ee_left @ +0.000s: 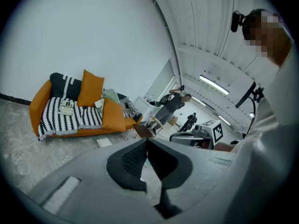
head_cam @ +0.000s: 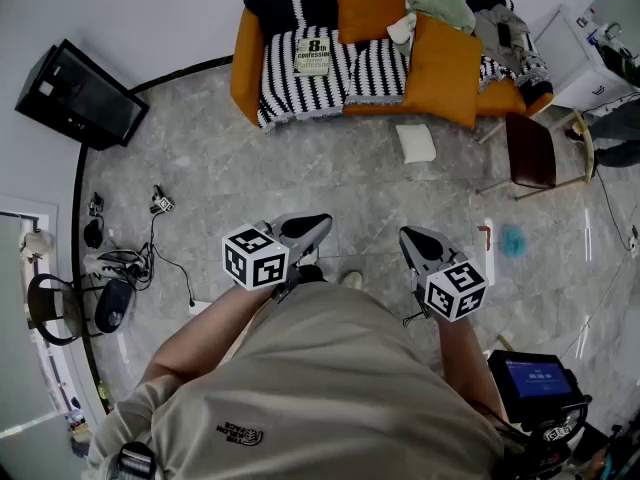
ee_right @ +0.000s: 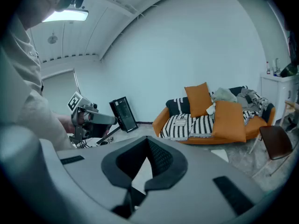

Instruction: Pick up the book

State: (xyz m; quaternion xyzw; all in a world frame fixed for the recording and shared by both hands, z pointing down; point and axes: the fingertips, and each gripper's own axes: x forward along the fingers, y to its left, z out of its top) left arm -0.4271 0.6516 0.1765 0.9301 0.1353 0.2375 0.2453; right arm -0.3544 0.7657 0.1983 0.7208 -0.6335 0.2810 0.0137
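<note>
One book (head_cam: 313, 55) lies flat on the striped blanket (head_cam: 370, 68) near the head view's left end of the orange sofa (head_cam: 245, 63), beside an orange cushion (head_cam: 367, 3). Well apart, above the grey floor (head_cam: 250, 178), the left gripper (head_cam: 318, 224) and right gripper (head_cam: 410, 238) have their jaws closed, empty.

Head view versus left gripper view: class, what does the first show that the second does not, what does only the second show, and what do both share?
Only the head view: the black screen by the wall, the cables on the floor, and a blue object on the floor. Only the left gripper view: a standing person in the far room and a ceiling strip light. Both: the orange sofa, the book lying on its striped blanket, and the brown chair.
</note>
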